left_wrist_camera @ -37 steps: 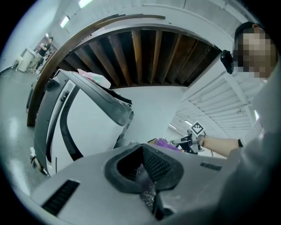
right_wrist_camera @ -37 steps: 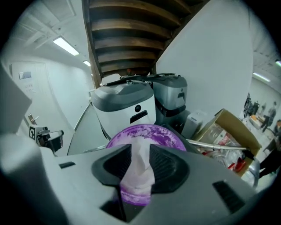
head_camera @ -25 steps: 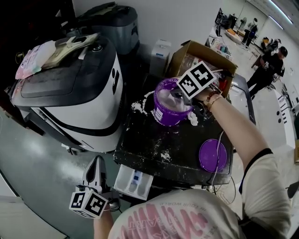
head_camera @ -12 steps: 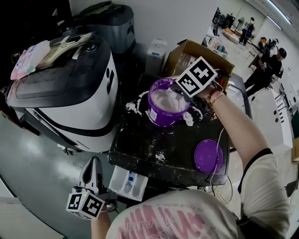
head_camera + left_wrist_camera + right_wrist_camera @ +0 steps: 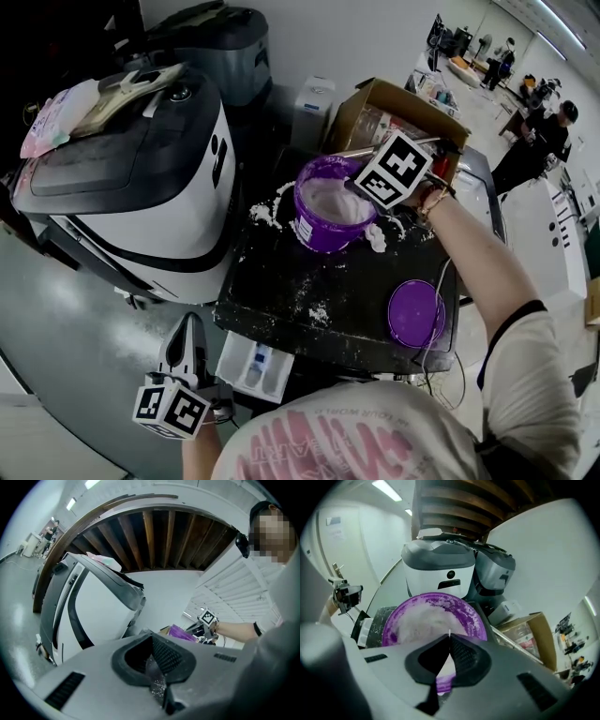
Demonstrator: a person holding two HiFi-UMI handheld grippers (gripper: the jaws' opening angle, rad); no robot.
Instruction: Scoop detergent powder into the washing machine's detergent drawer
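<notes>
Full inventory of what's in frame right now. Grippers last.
tub: 1, purple, far side of the black top
powder: white, in the tub; more spilled round it
lid: 1, purple, flat on the top, near right
black top: 1, centre, dusted white
drawer: 1, white, open, below the top's near left edge
white-and-black machine: 1, left
dark grey machine: 1, behind it
cardboard box: 1, brown, open, behind the tub
white container: 1, left of the box
pink bag: 1, on the white-and-black machine
bystanders: 2, dark clothes, far right
right gripper: grey, jaws together, over the tub
left gripper: grey, jaws together, low beside the drawer
</notes>
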